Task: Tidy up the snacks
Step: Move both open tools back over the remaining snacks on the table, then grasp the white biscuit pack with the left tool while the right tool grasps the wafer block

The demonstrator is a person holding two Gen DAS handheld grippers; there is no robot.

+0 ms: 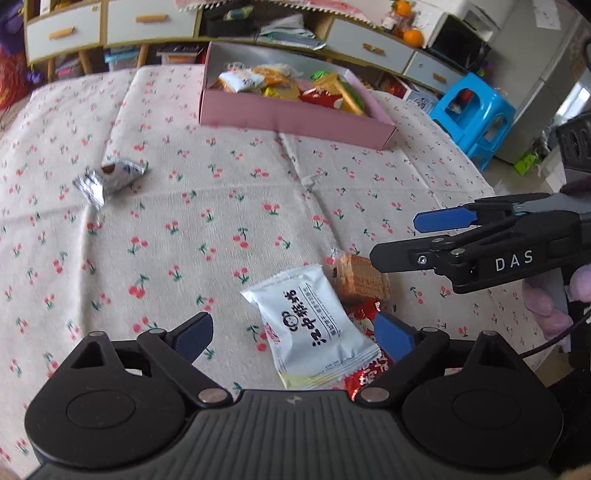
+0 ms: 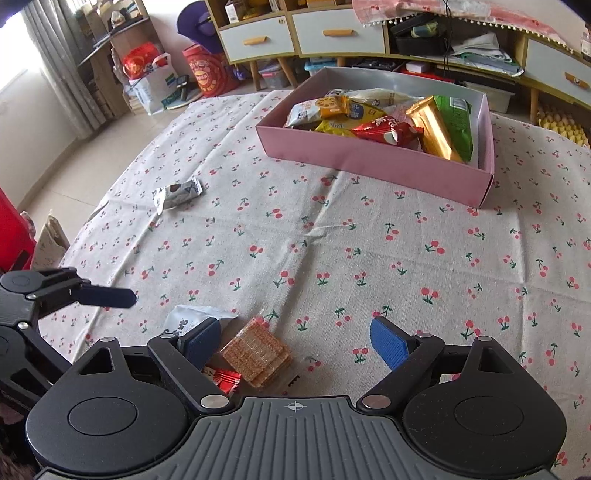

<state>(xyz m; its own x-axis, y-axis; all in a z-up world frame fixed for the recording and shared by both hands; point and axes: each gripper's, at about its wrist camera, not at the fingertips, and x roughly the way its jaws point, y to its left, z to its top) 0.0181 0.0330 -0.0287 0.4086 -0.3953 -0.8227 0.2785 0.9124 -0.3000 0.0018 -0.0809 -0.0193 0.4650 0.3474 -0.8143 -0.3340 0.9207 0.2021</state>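
Observation:
A white snack packet [image 1: 314, 325] lies on the cherry-print tablecloth, between the fingers of my open left gripper [image 1: 293, 336]; the pads do not touch it. Under it, a red packet [image 1: 365, 373] pokes out beside the right finger. A clear pack of crackers [image 2: 256, 350] lies between the fingers of my open right gripper [image 2: 295, 343], close to its left finger [image 2: 201, 343] and beside the white packet [image 2: 192, 319]. The pink box [image 2: 369, 158], holding several snacks, stands at the far side. A silver packet [image 2: 177, 194] lies alone on the left.
The two grippers are close together; the right gripper [image 1: 397, 240] reaches in from the right of the left wrist view. A blue stool [image 1: 476, 114] stands beyond the table's right edge. A cabinet with drawers [image 2: 332, 33] and bags on the floor are behind the table.

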